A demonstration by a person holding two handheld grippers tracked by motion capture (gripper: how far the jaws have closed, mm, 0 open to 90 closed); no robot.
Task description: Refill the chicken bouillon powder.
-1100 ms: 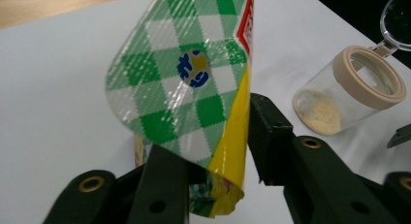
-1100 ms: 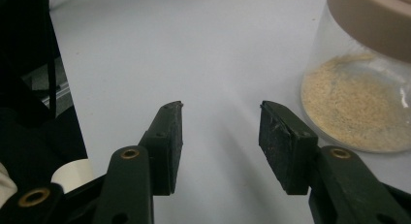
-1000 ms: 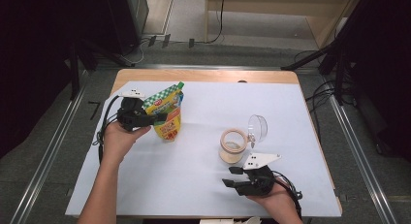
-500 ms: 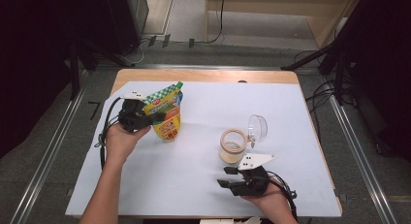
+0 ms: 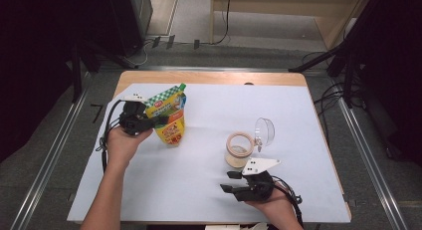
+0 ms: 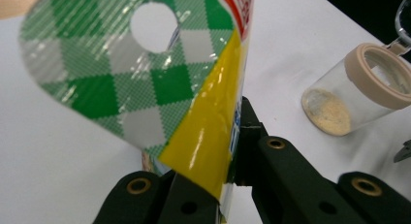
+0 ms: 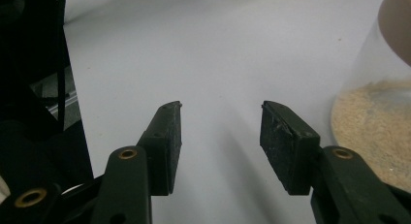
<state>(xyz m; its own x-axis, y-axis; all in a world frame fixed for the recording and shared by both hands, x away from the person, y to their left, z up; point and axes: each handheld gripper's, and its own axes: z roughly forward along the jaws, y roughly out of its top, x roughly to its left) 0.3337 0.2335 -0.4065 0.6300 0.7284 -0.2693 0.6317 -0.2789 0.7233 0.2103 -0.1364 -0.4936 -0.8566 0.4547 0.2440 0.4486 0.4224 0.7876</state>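
Observation:
A yellow refill pouch [image 5: 170, 116] with a green and white chequered top stands at the left of the white table. My left gripper [image 5: 158, 121] is shut on the pouch [image 6: 206, 122] near its upper edge, one jaw on each side. A clear jar [image 5: 238, 149] with a beige rim and an open hinged lid holds some pale powder at right of centre. The jar [image 6: 361, 90] also appears at the right of the left gripper view. My right gripper [image 5: 227, 181] rests low near the table's front edge, just in front of the jar, open with nothing between its pads [image 7: 167, 136].
The white sheet [image 5: 209, 190] covers most of a wooden table whose back edge [image 5: 209, 78] shows bare. Cables and dark stands crowd the floor beyond it. The jar's glass wall [image 7: 383, 117] bulges close at the right of the right gripper view.
My left gripper has tilted the pouch slightly and shifted it a little toward the person. The right gripper has crept a little to the left along the front edge.

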